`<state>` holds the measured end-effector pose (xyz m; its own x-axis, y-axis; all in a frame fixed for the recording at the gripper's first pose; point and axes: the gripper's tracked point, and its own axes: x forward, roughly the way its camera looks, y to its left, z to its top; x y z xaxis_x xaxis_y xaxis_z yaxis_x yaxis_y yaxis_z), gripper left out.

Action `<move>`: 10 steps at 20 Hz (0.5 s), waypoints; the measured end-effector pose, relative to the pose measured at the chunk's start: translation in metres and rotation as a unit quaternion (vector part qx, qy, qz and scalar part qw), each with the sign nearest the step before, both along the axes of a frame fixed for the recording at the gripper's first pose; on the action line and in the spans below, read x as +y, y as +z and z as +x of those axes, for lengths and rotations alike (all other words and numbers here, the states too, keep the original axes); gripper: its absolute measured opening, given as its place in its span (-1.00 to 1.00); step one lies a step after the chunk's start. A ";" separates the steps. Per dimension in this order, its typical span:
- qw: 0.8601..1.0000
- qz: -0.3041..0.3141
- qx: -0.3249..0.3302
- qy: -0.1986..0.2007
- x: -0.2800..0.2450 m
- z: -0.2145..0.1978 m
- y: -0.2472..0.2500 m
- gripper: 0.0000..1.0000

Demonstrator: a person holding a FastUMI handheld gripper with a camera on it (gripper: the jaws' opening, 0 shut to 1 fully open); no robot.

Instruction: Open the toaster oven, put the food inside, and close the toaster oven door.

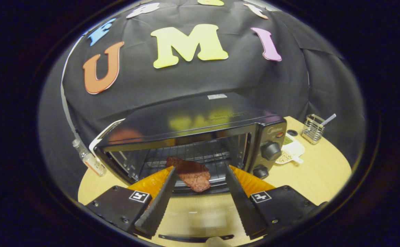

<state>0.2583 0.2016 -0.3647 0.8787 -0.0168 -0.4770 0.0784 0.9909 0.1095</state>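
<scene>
- The food (pixel 192 173) you are handling is a flat, reddish-brown slab with a rough, grainy face, like a slice of meat.
- It lies on the wire rack (pixel 189 156) at the front of the toaster oven (pixel 200 133), its near end reaching over the front edge.
- Your claw (pixel 200 168) is spread wide; the food sits between the fingers, and I cannot tell whether either tip touches it.
- The oven is black and glossy, its mouth open, with two knobs (pixel 270 150) on its right.
- On the counter (pixel 316 181), a small bottle (pixel 89 158) stands left; a white dish (pixel 292 151) and wire holder (pixel 313 128) stand right.
</scene>
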 end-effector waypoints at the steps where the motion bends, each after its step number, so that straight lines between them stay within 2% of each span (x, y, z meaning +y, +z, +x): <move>1: 1.000 -0.004 0.001 0.008 -0.001 -0.009 0.003 0.84; 5: 0.999 -0.037 0.017 0.028 -0.016 -0.050 0.005 0.84; 10: 0.995 -0.066 0.058 0.051 -0.026 -0.105 -0.031 0.84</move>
<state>0.1532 0.1759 -0.3955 0.8187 0.0006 -0.5742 -0.0195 0.9995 -0.0267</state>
